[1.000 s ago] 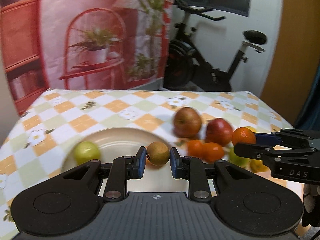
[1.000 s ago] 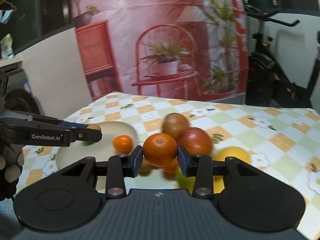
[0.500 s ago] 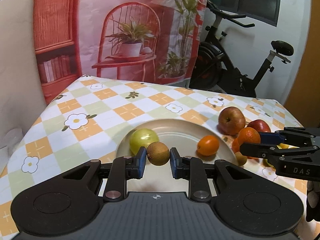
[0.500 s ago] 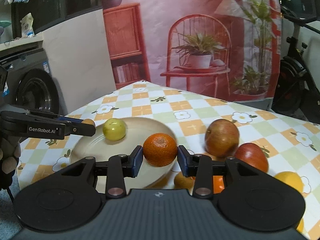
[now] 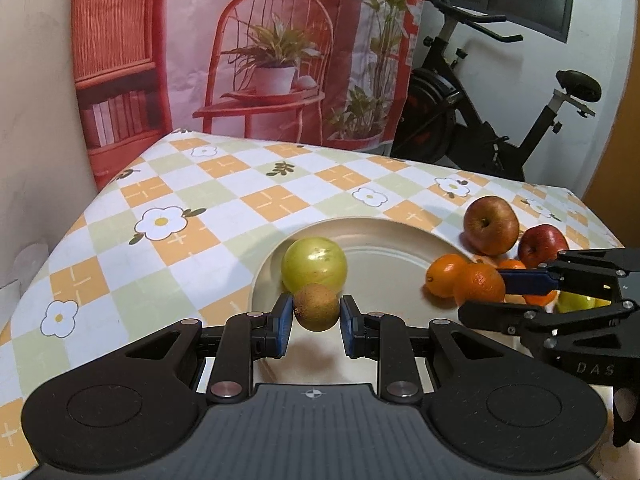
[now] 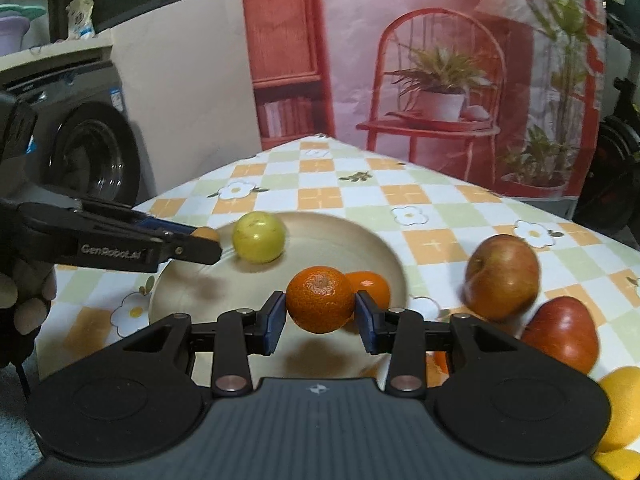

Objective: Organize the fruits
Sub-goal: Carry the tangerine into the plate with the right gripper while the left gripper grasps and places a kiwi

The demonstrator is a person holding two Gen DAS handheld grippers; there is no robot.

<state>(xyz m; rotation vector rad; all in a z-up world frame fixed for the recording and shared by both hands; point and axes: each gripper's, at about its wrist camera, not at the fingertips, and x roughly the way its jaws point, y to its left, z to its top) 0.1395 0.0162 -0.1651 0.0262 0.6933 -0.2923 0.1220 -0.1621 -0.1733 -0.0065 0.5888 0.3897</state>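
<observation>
The left tool (image 5: 316, 314) pinches a brown fruit (image 5: 316, 307) and the right tool (image 6: 320, 312) an orange (image 6: 320, 299), both over the plate (image 5: 380, 248) for setting down.

We read two markings. From the right wrist view, the side of the left hand-held gripper (image 6: 200, 240) carries "GenRobot.AI" in pale letters on its black finger arm. From the left wrist view, the black body of the right hand-held gripper (image 5: 484, 292) shows "DAS" at the frame's edge. We can read nothing on the washing machine's (image 6: 80, 120) sticker.
</observation>
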